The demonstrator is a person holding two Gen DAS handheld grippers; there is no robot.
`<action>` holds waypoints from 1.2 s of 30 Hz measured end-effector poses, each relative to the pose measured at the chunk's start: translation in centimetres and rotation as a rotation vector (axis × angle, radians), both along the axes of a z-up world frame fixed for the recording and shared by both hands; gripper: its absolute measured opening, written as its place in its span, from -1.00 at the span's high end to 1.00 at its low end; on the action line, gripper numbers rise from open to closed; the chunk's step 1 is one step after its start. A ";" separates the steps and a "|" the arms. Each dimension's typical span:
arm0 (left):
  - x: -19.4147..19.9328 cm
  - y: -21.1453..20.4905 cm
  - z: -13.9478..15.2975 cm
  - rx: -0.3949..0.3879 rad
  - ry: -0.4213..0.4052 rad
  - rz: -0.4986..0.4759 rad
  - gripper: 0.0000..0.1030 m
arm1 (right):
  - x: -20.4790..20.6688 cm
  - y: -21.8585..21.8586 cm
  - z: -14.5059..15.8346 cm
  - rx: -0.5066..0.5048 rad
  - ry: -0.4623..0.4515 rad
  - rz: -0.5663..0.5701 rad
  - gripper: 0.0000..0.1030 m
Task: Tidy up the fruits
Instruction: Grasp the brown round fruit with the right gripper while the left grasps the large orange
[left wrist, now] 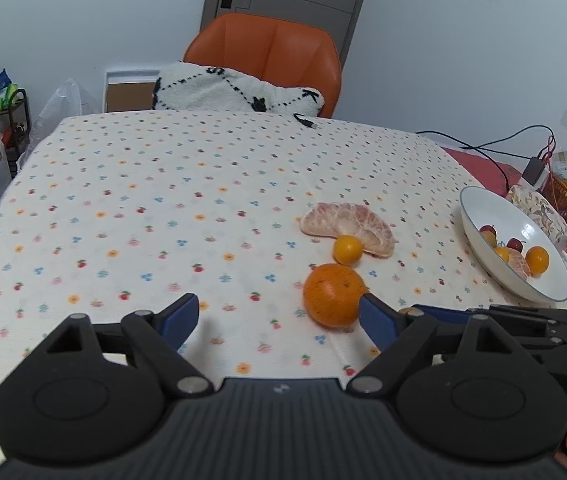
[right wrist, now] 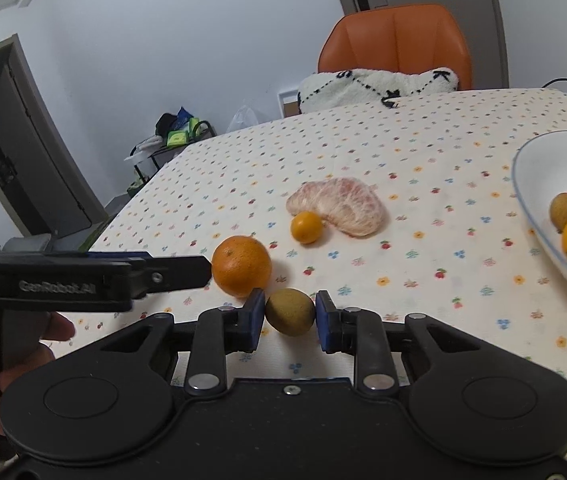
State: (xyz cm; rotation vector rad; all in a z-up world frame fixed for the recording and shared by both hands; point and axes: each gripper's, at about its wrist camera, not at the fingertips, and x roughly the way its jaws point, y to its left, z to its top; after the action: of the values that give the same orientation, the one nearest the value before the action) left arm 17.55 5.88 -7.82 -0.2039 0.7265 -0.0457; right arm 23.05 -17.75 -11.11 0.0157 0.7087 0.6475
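On the flower-print cloth-covered table (right wrist: 423, 152), near edge, right black two-finger gripper with blue pads (right wrist: 290, 315) has its jaws narrow around a small olive-brown round fruit (right wrist: 290, 312). Both pads touch or all but touch its sides; fruit looks to sit on the cloth, not lifted. Judged step: grasping it for transfer to the white shallow bowl with a blue rim (right wrist: 523, 184) on the right.

Left black two-finger gripper (left wrist: 279, 314) is spread wide, holding nothing. Its right pad sits against the large round orange (left wrist: 333, 295), which lies outside the jaws, just beside the brown fruit. From the right wrist view the left tool reaches in sideways, tip at the orange; probably steadying it or lining up for its own pick, can't confirm which.

Loose on the cloth, count: 1 large orange, 1 small yellow-orange kumquat-like fruit (right wrist: 306, 227), 1 peeled pinkish pomelo wedge (right wrist: 339, 206) touching the small one, 1 brown fruit in the jaws. Four left to move.

In the bowl, visible: 2 small yellow-orange fruits, 1 brownish round one, at least 1 red one, 1 peeled segment piece. Bowl is partly cut off in the right view, so the count is approximate.
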 end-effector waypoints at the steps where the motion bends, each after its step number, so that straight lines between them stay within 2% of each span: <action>1: 0.1 -0.2 0.0 0.001 0.000 -0.004 -0.60 | 0.0 -0.2 0.1 0.002 -0.002 -0.006 0.50; 9: 1.4 -1.9 -0.7 -0.017 0.006 -0.036 -0.45 | 0.0 -2.2 -0.1 0.006 -0.004 -0.059 0.50; 15: 2.2 -3.2 -1.6 0.011 0.023 -0.042 -0.20 | -0.3 -3.8 0.2 0.020 -0.009 -0.093 0.50; 17: 2.3 -3.5 -1.6 0.021 0.021 -0.035 -0.09 | -0.5 -4.2 0.3 0.028 -0.010 -0.099 0.50; 19: 2.4 -3.6 -1.5 0.008 0.023 -0.033 0.21 | -0.6 -4.6 0.6 0.039 -0.010 -0.103 0.50; 22: 2.4 -3.8 -1.3 0.001 0.021 -0.020 0.22 | -1.0 -5.0 0.9 0.042 -0.023 -0.107 0.50; 36: 0.7 -6.3 1.1 0.015 -0.050 -0.076 0.22 | -2.3 -7.2 2.9 0.060 -0.079 -0.159 0.50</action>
State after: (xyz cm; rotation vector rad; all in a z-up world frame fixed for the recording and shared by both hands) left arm 18.27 -0.44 -6.70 -0.1598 0.6844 -0.1175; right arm 20.78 -24.99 -8.25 0.1000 0.6053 0.5140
